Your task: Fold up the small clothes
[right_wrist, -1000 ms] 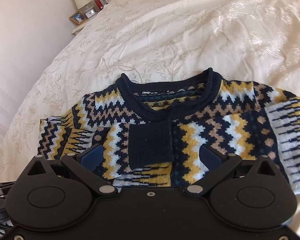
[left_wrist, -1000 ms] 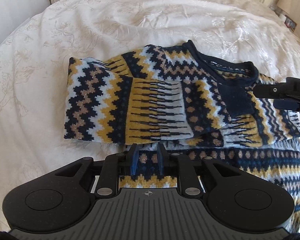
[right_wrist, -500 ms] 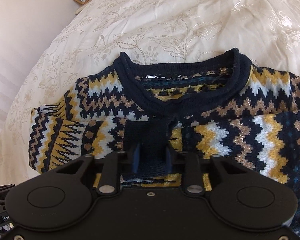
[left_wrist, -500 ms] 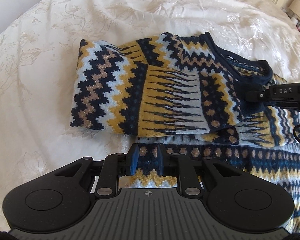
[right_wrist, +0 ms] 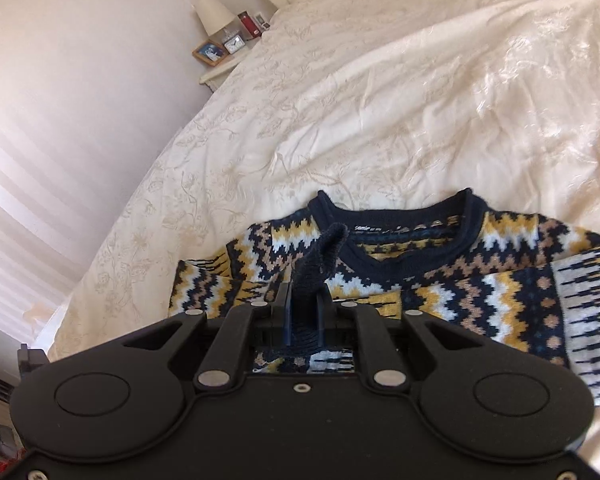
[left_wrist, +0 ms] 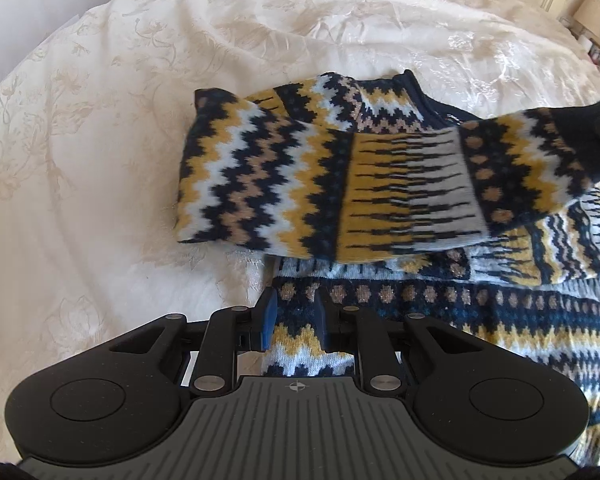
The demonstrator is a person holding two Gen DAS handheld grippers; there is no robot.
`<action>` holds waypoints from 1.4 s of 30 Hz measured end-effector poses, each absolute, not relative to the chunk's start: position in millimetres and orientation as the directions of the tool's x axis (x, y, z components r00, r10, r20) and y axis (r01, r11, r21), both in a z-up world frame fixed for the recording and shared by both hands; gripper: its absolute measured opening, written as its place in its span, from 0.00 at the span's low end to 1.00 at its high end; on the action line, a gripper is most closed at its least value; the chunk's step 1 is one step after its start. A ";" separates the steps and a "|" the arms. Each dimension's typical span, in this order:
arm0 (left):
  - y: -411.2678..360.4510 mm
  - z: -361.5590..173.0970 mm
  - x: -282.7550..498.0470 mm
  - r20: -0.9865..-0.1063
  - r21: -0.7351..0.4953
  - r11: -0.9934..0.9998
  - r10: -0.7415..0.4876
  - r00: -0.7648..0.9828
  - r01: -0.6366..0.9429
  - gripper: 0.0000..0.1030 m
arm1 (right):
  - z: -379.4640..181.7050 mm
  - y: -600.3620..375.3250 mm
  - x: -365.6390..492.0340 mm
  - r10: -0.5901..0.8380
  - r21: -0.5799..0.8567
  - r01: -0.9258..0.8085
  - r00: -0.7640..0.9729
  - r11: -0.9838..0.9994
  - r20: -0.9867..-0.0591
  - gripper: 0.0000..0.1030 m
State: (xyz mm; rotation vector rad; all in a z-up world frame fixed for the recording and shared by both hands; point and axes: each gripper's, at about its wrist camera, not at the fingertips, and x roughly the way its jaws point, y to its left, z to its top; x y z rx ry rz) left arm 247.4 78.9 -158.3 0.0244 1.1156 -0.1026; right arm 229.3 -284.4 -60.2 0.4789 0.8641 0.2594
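A small knitted sweater point(left_wrist: 480, 304) in navy, mustard, white and tan zigzags lies on a cream bedspread point(left_wrist: 100, 160). My left gripper point(left_wrist: 296, 314) is shut on the sweater's lower side edge, fabric pinched between the blue pads. The left sleeve point(left_wrist: 340, 188) is raised across the body, its navy cuff point(left_wrist: 588, 140) lifted at the right edge. In the right wrist view, my right gripper point(right_wrist: 302, 314) is shut on that navy cuff point(right_wrist: 320, 260), which sticks up above the jaws. The navy neckline point(right_wrist: 404, 240) lies just beyond.
The cream floral bedspread point(right_wrist: 340, 100) spreads all around the sweater. A bedside table point(right_wrist: 224, 68) with a lamp, picture frame and clock stands far left in the right wrist view. A pale wall point(right_wrist: 80, 100) runs along the bed's left side.
My right gripper closed on the navy sleeve cuff and has lifted it, raising the sleeve off the sweater body. My left gripper stays shut on the side edge.
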 end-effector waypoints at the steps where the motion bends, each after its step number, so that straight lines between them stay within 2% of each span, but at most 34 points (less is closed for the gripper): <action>1: 77.6 -156.9 245.2 -0.895 -0.033 0.995 -0.073 0.440 0.099 0.19 | -55.8 -293.1 222.4 0.388 0.496 -0.010 0.637 0.869 -0.667 0.19; 6: 71.2 -151.9 239.7 -0.889 -0.035 0.992 -0.086 0.451 0.120 0.19 | -55.8 -333.5 195.2 0.270 0.430 0.103 0.644 0.897 -0.716 0.19; 13: 57.1 -143.1 242.5 -0.875 -0.020 0.984 -0.103 0.474 0.176 0.19 | -91.4 -364.0 182.3 0.209 0.418 0.228 0.605 0.879 -0.768 0.19; 22: 37.5 -137.0 279.9 -0.848 0.036 0.968 -0.101 0.521 0.246 0.21 | -125.4 -363.7 179.8 0.154 0.329 0.264 0.520 0.907 -0.840 0.19; 26: 29.7 -140.4 294.8 -0.846 0.056 0.960 -0.100 0.524 0.274 0.21 | -117.8 -363.2 179.7 0.133 0.312 0.251 0.545 0.916 -0.828 0.19; 29: 27.3 -148.4 304.8 -0.849 0.066 0.957 -0.095 0.519 0.283 0.25 | -118.1 -362.0 182.8 0.118 0.288 0.242 0.541 0.927 -0.833 0.19; 33: 30.2 -169.0 315.7 -0.870 0.100 0.956 -0.049 0.490 0.274 0.25 | -146.2 -362.7 191.4 0.098 0.251 0.272 0.472 0.929 -0.876 0.19; 37: 44.6 -190.5 324.1 -0.894 0.105 0.961 -0.021 0.448 0.254 0.25 | -166.1 -360.9 194.8 0.077 0.218 0.293 0.427 0.931 -0.901 0.27; 42: 47.8 -194.3 324.7 -0.894 0.098 0.957 -0.036 0.446 0.275 0.25 | -173.4 -360.2 195.0 0.054 0.196 0.304 0.420 0.932 -0.906 0.29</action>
